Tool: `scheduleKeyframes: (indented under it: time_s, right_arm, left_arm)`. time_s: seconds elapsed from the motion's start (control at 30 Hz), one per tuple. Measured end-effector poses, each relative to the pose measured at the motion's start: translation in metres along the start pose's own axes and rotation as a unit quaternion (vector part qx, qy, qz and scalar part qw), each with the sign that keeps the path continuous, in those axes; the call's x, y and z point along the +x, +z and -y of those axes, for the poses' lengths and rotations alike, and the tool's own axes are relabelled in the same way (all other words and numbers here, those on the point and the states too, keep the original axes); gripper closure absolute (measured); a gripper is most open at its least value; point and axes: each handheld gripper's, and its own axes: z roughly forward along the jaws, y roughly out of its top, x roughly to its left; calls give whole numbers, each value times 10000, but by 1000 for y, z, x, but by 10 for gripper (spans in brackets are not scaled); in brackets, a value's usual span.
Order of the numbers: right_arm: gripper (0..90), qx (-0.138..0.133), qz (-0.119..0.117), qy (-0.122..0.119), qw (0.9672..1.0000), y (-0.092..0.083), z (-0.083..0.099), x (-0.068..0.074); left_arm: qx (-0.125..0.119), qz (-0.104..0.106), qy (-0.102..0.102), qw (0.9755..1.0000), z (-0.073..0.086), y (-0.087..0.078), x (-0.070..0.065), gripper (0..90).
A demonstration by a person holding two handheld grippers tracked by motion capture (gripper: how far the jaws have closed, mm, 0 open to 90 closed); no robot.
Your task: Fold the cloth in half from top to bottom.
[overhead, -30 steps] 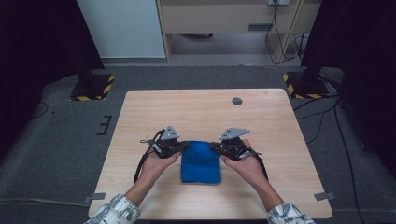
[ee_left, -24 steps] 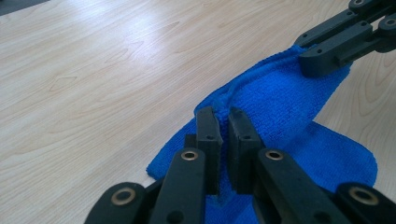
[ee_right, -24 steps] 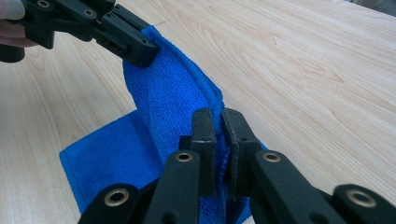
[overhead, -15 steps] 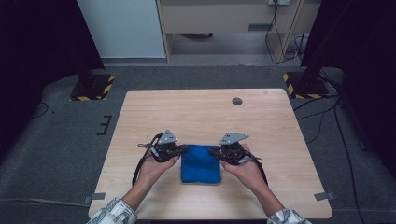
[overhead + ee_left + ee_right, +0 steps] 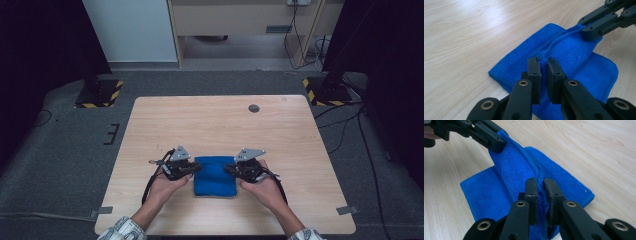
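Both grippers clamped on the blue cloth (image 5: pixel 215 176), near edge of the table (image 5: pixel 300 150), dead centre between the 2 hands. Left gripper (image 5: pixel 543 65) pinching the hemmed top edge at 1 end, right gripper (image 5: pixel 540 185) pinching the same hem at the other end, the fold raised in a ridge strung between them. Rest of the cloth lying flat just below and beyond each set of jaws. Looks like a fold or a spread in hand. Best done by keeping both pinches firm, lifting level, holding the hem taut without stretching. Risk: 1 corner slipping if 1 side leads. Worth matching height and pace, then laying the edge down square.
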Motion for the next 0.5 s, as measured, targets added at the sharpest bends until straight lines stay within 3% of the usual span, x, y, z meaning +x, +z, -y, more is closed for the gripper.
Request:
scheduleKeyframes:
  time_s: [0.5]
  right_arm:
    - [796, 38, -89, 36, 9999, -3, 17, 11]
  left_arm:
    - [68, 137, 16, 9999, 16, -3, -8, 765]
